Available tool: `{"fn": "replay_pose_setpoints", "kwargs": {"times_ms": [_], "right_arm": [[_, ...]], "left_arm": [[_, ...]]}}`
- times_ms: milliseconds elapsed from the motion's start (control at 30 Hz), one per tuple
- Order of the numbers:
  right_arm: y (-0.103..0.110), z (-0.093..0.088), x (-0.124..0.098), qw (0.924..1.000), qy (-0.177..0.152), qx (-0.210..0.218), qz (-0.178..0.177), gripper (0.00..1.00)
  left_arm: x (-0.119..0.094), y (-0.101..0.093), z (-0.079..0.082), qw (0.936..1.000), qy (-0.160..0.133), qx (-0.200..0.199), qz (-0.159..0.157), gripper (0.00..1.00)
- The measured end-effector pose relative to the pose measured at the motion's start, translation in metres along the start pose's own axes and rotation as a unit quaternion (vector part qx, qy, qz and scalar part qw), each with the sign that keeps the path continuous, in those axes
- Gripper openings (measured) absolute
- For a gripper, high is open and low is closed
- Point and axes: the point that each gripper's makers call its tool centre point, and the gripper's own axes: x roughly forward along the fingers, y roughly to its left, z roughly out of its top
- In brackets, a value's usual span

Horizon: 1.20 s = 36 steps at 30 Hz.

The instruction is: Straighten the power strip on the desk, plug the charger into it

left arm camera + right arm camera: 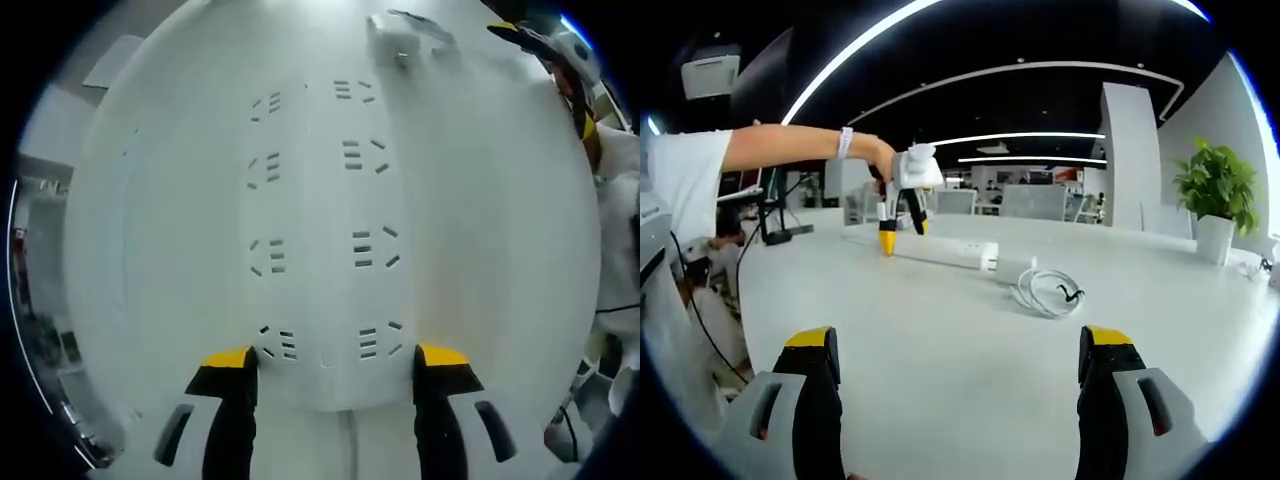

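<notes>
Power strip [325,240]: white, two columns of outlets, lying flat on the white desk [500,250]. In the left gripper view it runs straight away from the camera, its near end sitting between the two yellow-tipped jaws of the left gripper [335,365]. The jaws flank that end on both sides at the strip's width; contact looks likely, but whether they press on the casing I cannot tell. A cord leaves the strip's near end between the jaws.

Charger [1012,268]: white block at the strip's far end, just beside or touching it, with its white cable [1048,290] coiled loosely on the desk alongside. Not plugged in.

Right gripper [955,375]: jaws spread wide, nothing between them, low over the desk and well apart from strip and charger. Its view shows the left gripper [902,235] held tip-down on the strip [940,252] by the person's hand [883,160].

Step in hand, as judged: straightening, with the left gripper bracketing one end to pivot or slide the strip. Plugging not begun.

Next move calls for: a gentle turn of the gripped end until the strip lies square, then the right gripper reaching for the charger body, clear of the cable loops.

Potted plant [1215,195] stands far off, on the right of the right gripper view.
</notes>
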Motion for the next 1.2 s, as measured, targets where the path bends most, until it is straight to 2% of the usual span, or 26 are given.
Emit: {"fn": "replay_pose_setpoints", "kwargs": {"times_ms": [500, 1200], "right_arm": [[0.000, -0.002, 0.001, 1.0000, 0.003, 0.000, -0.001, 0.99], [0.002, -0.004, -0.001, 1.0000, 0.005, -0.001, -0.002, 0.99]], "left_arm": [[0.002, 0.006, -0.001, 0.9997, 0.004, 0.021, 0.006, 0.63], [0.002, 0.013, -0.002, 0.9998, 0.006, 0.020, 0.007, 0.64]]}}
